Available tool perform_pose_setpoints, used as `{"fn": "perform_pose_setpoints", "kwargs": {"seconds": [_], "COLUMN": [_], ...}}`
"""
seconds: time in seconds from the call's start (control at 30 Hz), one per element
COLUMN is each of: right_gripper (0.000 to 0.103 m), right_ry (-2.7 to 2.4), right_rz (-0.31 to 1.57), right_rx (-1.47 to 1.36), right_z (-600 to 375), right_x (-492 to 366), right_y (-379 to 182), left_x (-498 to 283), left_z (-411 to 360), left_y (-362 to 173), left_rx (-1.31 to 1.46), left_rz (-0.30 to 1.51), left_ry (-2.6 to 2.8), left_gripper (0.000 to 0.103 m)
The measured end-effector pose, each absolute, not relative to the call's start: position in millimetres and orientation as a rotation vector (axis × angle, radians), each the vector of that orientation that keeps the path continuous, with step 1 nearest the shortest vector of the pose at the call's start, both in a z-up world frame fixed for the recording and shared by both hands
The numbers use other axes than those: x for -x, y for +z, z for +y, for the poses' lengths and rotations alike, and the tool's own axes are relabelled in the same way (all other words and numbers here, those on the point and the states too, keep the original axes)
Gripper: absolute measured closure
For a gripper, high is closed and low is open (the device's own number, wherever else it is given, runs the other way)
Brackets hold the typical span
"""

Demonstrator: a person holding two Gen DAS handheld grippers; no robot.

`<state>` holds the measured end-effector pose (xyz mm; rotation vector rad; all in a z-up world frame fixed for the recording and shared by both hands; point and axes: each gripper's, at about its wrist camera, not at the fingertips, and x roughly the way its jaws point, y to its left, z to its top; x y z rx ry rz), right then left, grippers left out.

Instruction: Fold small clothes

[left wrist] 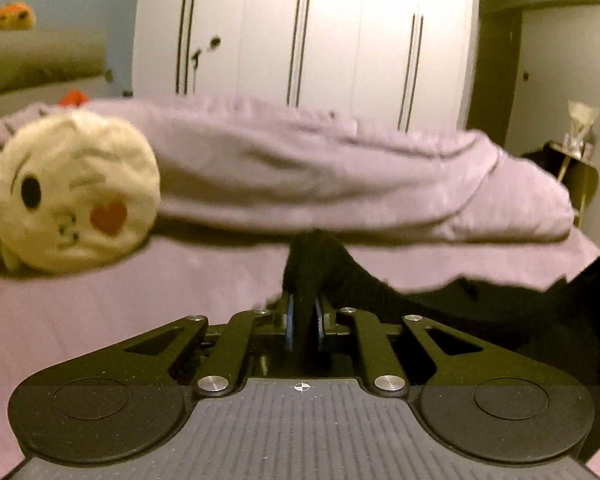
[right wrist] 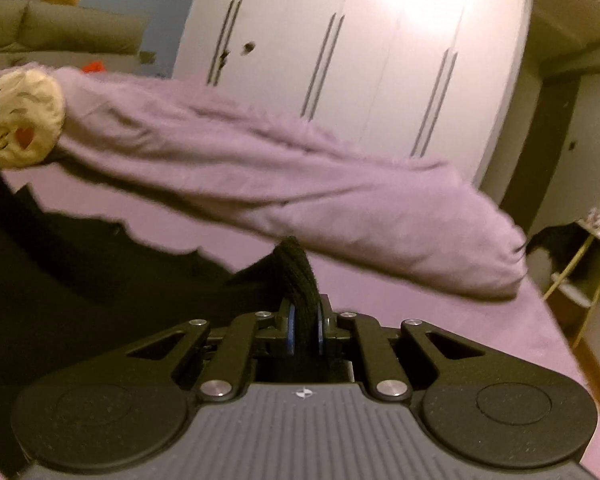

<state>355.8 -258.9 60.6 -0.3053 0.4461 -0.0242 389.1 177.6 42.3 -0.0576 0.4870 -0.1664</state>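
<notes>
**Both fingers pinch the black cloth**

Fingers of the left gripper [left wrist: 304,312] are squeezed tight on a bunch of black cloth [left wrist: 480,312]. The cloth sticks up past the tips and trails off to their right, over the purple bed [left wrist: 100,320]. Far ahead to the left lies a round pillow [left wrist: 74,192].

The right gripper [right wrist: 305,320] pinches the cloth [right wrist: 60,272] too. There it spreads to the left of the fingers. A rolled blanket [right wrist: 300,188] lies ahead.

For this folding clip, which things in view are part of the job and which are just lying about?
Part of the job:
- black garment, pinched at two spots
- left tool, shut on it
- right tool, shut on it
- bed sheet, the work surface

Just lying about:
- rolled purple blanket
- round face cushion
- white wardrobe
- side table
</notes>
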Motion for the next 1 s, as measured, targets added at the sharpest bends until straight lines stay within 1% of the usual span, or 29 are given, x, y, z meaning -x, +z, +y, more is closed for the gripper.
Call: {"fn": "perform_pose_setpoints", "kwargs": {"seconds": [0.03, 0.2, 0.33, 0.37, 0.4, 0.43, 0.47, 0.53, 0.57, 0.63, 0.67, 0.7, 0.73, 0.8, 0.87, 0.93, 1.0], "right_gripper": [0.094, 0.094, 0.093, 0.083, 0.074, 0.058, 0.058, 0.058, 0.058, 0.059, 0.06, 0.06, 0.06, 0.064, 0.074, 0.078, 0.078], "right_ry": [-0.044, -0.16, -0.252, -0.28, -0.319, -0.344, -0.334, -0.281, -0.256, -0.19, -0.148, -0.118, -0.073, -0.017, 0.021, 0.033, 0.04], "right_rz": [0.435, 0.376, 0.351, 0.343, 0.333, 0.334, 0.336, 0.358, 0.37, 0.402, 0.424, 0.443, 0.475, 0.512, 0.546, 0.546, 0.518], "right_rx": [0.299, 0.298, 0.297, 0.294, 0.292, 0.28, 0.235, 0.116, 0.095, 0.112, 0.121, 0.12, 0.117, 0.127, 0.148, 0.165, 0.159], "right_z": [-262, -261, -259, -259, -260, -261, -264, -270, -269, -260, -255, -250, -244, -233, -224, -215, -207], "right_x": [-363, -406, -438, -443, -447, -446, -443, -429, -419, -396, -385, -374, -364, -352, -353, -357, -362], "right_y": [65, 79, 73, 68, 62, 57, 52, 43, 36, 19, 10, 2, -7, -23, -35, -39, -35], "left_x": [-394, -432, -460, -468, -474, -480, -482, -474, -466, -445, -437, -430, -426, -422, -421, -416, -409], "left_z": [178, 186, 183, 182, 180, 180, 182, 179, 175, 160, 154, 147, 143, 132, 124, 115, 103], "left_y": [49, 66, 61, 55, 48, 39, 31, 15, 9, -5, -12, -20, -27, -39, -44, -40, -33], "left_rx": [0.057, 0.11, 0.091, 0.081, 0.07, 0.073, 0.097, 0.164, 0.162, 0.112, 0.093, 0.078, 0.065, 0.041, 0.019, 0.012, 0.028], "left_rz": [0.468, 0.433, 0.44, 0.462, 0.485, 0.515, 0.554, 0.603, 0.6, 0.597, 0.598, 0.608, 0.624, 0.661, 0.68, 0.644, 0.604], "left_ry": [-0.147, -0.084, -0.02, 0.016, 0.076, 0.123, 0.128, 0.076, 0.061, 0.052, 0.04, 0.017, 0.002, -0.005, -0.006, -0.016, -0.039], "left_gripper": [0.093, 0.093, 0.092, 0.088, 0.079, 0.071, 0.058, 0.057, 0.054, 0.041, 0.03, 0.024, 0.023, 0.024, 0.025, 0.025, 0.022]}}
